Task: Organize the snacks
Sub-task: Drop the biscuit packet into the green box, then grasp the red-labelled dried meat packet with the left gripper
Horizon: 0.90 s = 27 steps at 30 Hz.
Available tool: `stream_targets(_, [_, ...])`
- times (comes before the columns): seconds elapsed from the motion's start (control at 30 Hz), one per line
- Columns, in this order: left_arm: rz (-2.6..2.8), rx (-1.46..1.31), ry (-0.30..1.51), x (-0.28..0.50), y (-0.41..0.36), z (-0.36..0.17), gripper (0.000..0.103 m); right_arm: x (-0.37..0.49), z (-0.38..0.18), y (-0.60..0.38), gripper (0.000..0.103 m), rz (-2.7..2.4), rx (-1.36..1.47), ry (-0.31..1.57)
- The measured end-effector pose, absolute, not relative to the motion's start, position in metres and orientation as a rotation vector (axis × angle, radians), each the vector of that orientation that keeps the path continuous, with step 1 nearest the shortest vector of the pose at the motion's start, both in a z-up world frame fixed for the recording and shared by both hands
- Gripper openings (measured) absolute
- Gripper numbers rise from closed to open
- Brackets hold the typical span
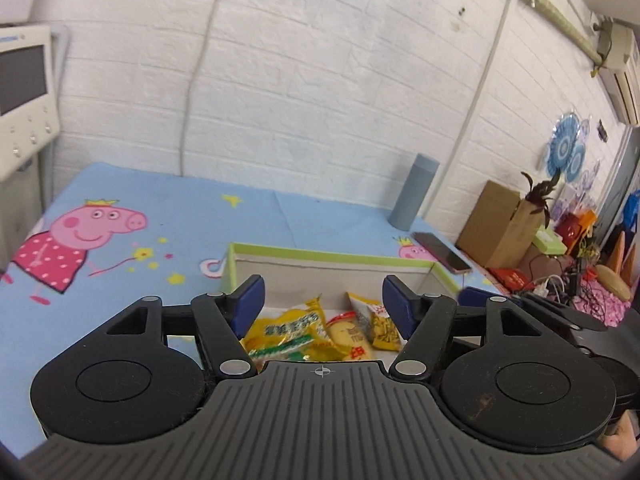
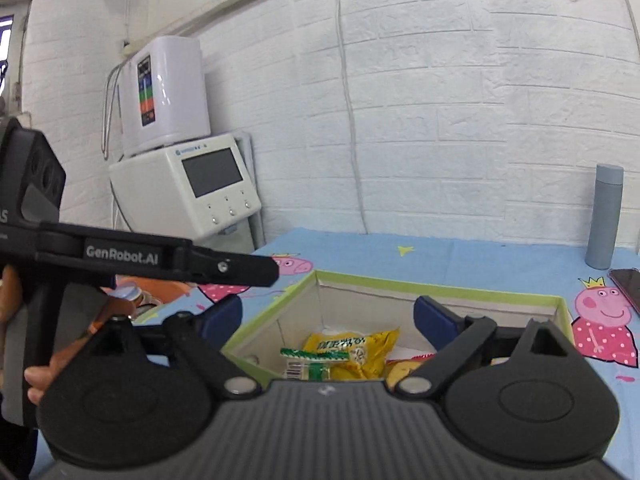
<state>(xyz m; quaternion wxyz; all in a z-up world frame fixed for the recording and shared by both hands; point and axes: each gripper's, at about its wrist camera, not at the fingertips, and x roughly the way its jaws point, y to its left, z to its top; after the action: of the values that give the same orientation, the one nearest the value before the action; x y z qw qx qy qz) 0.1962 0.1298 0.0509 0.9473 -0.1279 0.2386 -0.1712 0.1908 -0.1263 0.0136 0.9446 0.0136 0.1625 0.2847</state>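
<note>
A shallow box with a green rim (image 1: 332,256) (image 2: 440,290) stands on the blue cartoon cloth. Inside lie several snack packets: a yellow bag (image 1: 288,328) (image 2: 356,348), a small yellow-and-red packet (image 1: 348,336), another yellow packet (image 1: 384,320) and a green-striped one (image 2: 316,356). My left gripper (image 1: 323,302) hangs above the box's near side, open, with nothing between its blue pads. My right gripper (image 2: 328,318) is also open and empty above the box. The left gripper's black body (image 2: 120,256), held by a hand (image 2: 36,380), shows at the left of the right wrist view.
A grey bottle (image 1: 412,192) (image 2: 606,216) and a phone (image 1: 442,258) (image 2: 628,280) sit at the cloth's far right. A cardboard box (image 1: 496,228) and clutter lie beyond. A white machine with a screen (image 2: 188,192) stands at the far left against the brick wall.
</note>
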Motion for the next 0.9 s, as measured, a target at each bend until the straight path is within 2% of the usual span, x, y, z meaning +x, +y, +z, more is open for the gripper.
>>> stream_targets(0.2, [-0.302, -0.240, 0.533, 0.144, 0.151, 0.042, 0.064, 0.120, 0.001, -0.108, 0.095, 0.696, 0.053, 0.367])
stream_targets(0.27, [-0.271, -0.257, 0.571, 0.124, 0.161, 0.029, 0.068, 0.099, -0.010, -0.092, 0.095, 0.749, 0.049, 0.411])
stream_targets(0.33, [-0.262, -0.281, 0.631, 0.106, 0.171, 0.011, 0.068, 0.080, -0.026, -0.072, 0.095, 0.797, 0.025, 0.468])
stream_targets(0.47, [-0.270, -0.344, 0.742, 0.080, 0.183, -0.024, 0.066, 0.062, -0.062, -0.040, 0.095, 0.782, -0.038, 0.594])
stream_targets(0.57, [-0.283, -0.382, 0.776, 0.075, 0.187, -0.039, 0.063, 0.053, -0.077, -0.033, 0.095, 0.698, -0.087, 0.618])
stream_targets(0.7, [-0.307, -0.401, 0.817, 0.080, 0.187, -0.051, 0.049, 0.056, -0.088, -0.022, 0.095, 0.698, -0.101, 0.645])
stream_targets(0.9, [-0.253, -0.379, 0.767, 0.064, 0.209, -0.041, 0.051, 0.016, -0.084, -0.002, 0.095, 0.912, -0.099, 0.721])
